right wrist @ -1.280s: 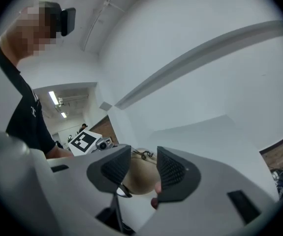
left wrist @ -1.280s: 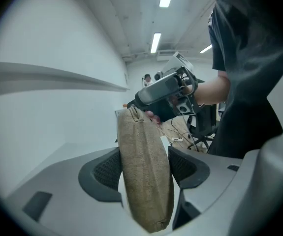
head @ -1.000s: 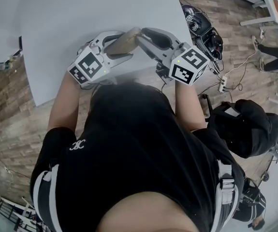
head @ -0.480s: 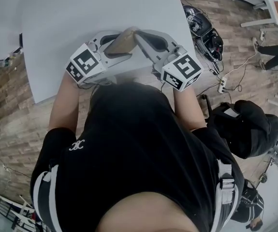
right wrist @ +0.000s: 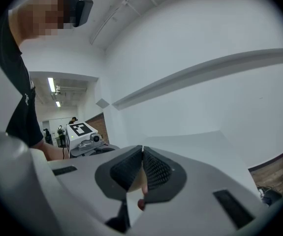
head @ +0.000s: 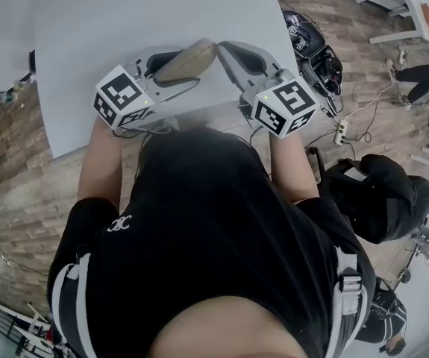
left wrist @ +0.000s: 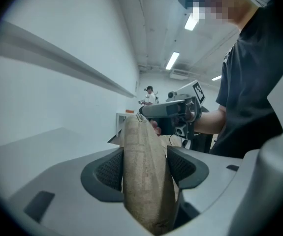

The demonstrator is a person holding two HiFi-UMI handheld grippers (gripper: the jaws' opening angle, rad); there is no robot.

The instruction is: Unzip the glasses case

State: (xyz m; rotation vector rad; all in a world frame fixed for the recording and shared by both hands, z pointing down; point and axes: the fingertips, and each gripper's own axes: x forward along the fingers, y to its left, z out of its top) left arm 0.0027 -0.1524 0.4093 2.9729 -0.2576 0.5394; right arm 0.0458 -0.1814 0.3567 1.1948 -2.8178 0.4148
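My left gripper (left wrist: pixel 145 166) is clamped across the glasses case (head: pixel 190 58), one pad on each broad side. The case is in the air over the near edge of the white table (head: pixel 124 21), touching nothing but my jaws.

Its long axis runs from my left jaws out to the right and slightly far, and its free end reaches my right gripper (right wrist: pixel 142 167). The right jaws have just been closing and now stand pinched almost together. Between the pads sits a thin tan sliver, which I take to be the zipper pull (right wrist: pixel 138 181) at that end of the case, though it is too small to be sure.

So the right hand is the one at the zipper and the left only anchors the body. As I judge it, the pull has to travel away from that right tip and along the case's edge toward my left jaws, while the left keeps the case from following. If the pinch has only fabric, the case will tug and nothing will open.

The case looks fully zipped. I cannot see what is inside it.
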